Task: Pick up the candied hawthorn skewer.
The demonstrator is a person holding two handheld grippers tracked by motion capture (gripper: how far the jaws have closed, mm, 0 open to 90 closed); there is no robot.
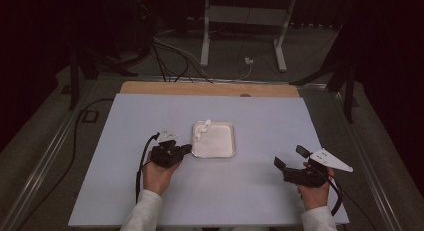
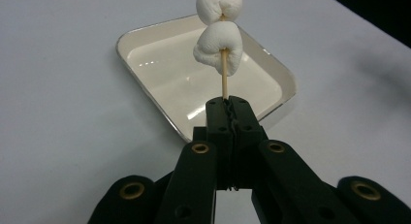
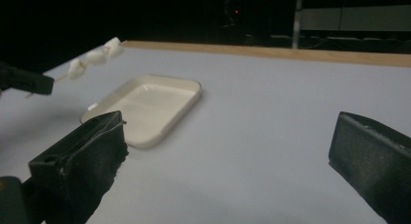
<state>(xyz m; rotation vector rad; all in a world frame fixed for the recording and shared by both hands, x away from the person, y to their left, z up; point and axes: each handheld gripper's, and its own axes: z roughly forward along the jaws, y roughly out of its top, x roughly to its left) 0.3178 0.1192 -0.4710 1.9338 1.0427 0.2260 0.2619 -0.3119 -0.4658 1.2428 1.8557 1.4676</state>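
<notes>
- Left gripper (image 2: 228,107): jaws closed tight on the bare end of a thin wooden skewer (image 2: 224,81); the stick runs straight out from between the pads.
- Skewer carries white marshmallows (image 2: 218,48), one just past the jaws, more bunched at the far end; in the left gripper view at least two lumps, in the right gripper view three.
- Skewer is off the table, held above the near-left part of the tray (image 2: 271,71); marshmallows hang over the tray's rim and do not touch it, going by the right gripper view.
- High view: left gripper (image 1: 187,148) just beside the tray's left edge, marshmallow end (image 1: 202,130) over the tray's upper-left corner.
- Tray: shallow, cream-white, rounded-rectangle, shiny inside, nothing lying in it; sits mid-table.
- Right gripper (image 3: 228,161): jaws wide apart, nothing between them; hovers over bare table, well apart from the tray, to its right in the high view (image 1: 288,158).
- Each gripper sits in a hand with a light sleeve; grey three-cornered plate on top of both.
- Table (image 1: 260,191): pale blue-grey sheet, wooden strip along the far edge.
- No brand, label or writing readable anywhere; a small pale mark on the tray's rim in the right gripper view is too small to read.
- Beyond the table: dark floor, cables, a white metal frame (image 1: 245,16).
</notes>
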